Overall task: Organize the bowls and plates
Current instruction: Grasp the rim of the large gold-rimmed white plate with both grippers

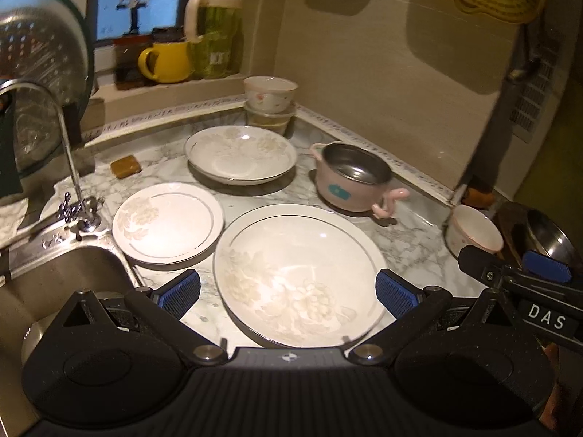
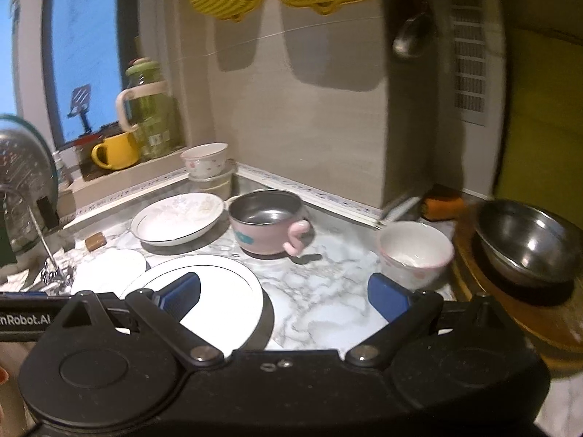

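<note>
Both grippers hang agape and empty: the left gripper straddles the large plate, the right gripper has the white bowl just beyond its right finger.

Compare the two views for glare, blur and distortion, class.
Left wrist view: glare spots on the near plate, fisheye bends the counter edge. Right wrist view: same plate blown out to plain white, right side smeared around the steel bowl.
</note>
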`<act>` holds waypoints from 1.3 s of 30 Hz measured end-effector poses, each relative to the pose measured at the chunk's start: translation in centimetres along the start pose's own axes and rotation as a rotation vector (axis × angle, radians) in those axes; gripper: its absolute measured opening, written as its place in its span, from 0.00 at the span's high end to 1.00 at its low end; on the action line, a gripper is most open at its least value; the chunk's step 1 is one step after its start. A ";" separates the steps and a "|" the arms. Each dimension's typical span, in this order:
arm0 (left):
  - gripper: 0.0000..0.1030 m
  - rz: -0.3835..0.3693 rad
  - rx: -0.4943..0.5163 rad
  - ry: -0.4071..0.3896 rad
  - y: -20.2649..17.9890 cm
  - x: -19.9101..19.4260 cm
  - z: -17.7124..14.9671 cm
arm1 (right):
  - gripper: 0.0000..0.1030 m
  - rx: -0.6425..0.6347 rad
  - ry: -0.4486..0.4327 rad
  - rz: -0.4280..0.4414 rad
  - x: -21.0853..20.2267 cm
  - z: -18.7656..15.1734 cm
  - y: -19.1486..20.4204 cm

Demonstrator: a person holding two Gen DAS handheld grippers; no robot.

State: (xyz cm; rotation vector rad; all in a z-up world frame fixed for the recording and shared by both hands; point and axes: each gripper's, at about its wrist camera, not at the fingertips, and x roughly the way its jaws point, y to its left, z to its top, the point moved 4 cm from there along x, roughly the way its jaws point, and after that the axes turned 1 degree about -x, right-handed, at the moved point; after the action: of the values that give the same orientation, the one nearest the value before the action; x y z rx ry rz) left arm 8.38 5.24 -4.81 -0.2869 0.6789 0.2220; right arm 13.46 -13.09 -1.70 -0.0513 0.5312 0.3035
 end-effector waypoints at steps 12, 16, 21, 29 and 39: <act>0.00 0.099 -0.066 0.050 4.0 4.5 1.0 | 0.18 -0.119 0.138 0.136 8.1 1.5 1.0; 0.01 0.112 -0.078 0.098 4.6 6.7 1.0 | 0.25 -0.151 0.236 0.183 10.9 0.8 1.4; 0.23 0.105 -0.100 0.164 5.3 9.5 1.0 | 0.35 -0.155 0.332 0.215 14.1 0.2 1.2; 0.44 0.092 -0.147 0.255 6.6 12.5 0.8 | 0.55 -0.144 0.444 0.265 17.6 0.0 0.8; 0.67 0.066 -0.214 0.316 7.6 13.5 0.3 | 0.77 -0.094 0.541 0.303 19.7 -0.1 0.2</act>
State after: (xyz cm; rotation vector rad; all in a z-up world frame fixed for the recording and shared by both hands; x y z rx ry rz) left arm 16.56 13.94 -14.72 -0.5124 0.9806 0.3168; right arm 29.45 -7.52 -11.78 -0.1474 1.0655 0.6183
